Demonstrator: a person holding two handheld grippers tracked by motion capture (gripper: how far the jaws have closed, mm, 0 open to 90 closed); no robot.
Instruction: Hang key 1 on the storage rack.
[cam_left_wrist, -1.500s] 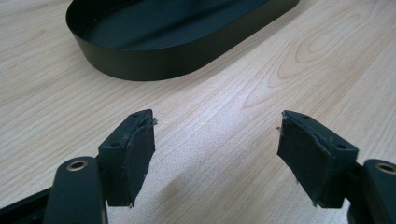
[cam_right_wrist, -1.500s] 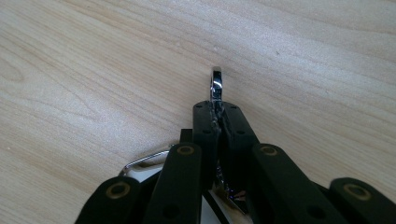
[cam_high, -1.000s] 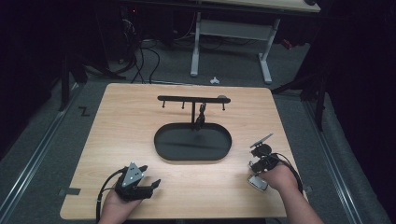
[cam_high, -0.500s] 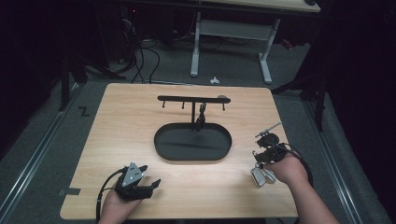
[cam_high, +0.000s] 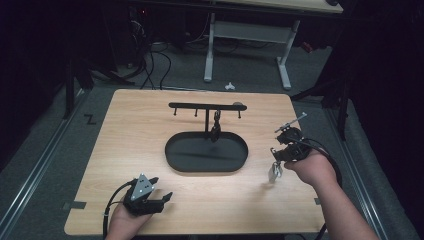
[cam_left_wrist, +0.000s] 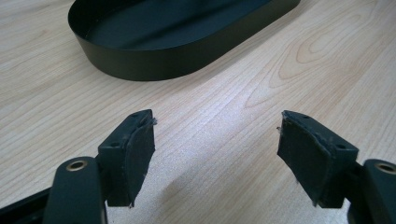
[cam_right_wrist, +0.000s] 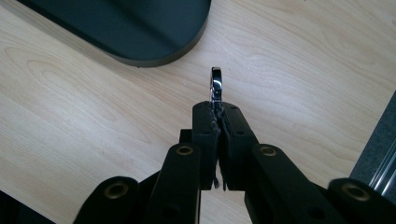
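The right gripper (cam_right_wrist: 217, 108) was clamped shut on a small shiny metal ring (cam_right_wrist: 215, 84), seen edge-on in the right gripper view as a thin chrome loop standing out just past the tips of the matte black jaws. From the high view the right gripper (cam_high: 276, 159) hung above the table's right side, with the metal piece (cam_high: 274, 171) dangling under it, clear of the wood and well to the right of the tray (cam_high: 207, 152).

The tray was a shallow oval of smooth, dark, dull-finished metal with a low upright wall. From its back rose a thin black post carrying a straight horizontal bar (cam_high: 207, 106) with short pegs along its underside; a small dark item (cam_high: 216, 127) hung from one peg near the post, too small to make out.

The left gripper (cam_high: 159, 198) rested low at the near left of the table (cam_high: 140, 140), a pale board with light, flowing wood grain and rounded corners. Its jaws stood wide apart with nothing between them; the left gripper view showed their flat, slightly frayed rubbery pads (cam_left_wrist: 140, 154) over bare wood, the tray's curved wall (cam_left_wrist: 154, 65) beyond.
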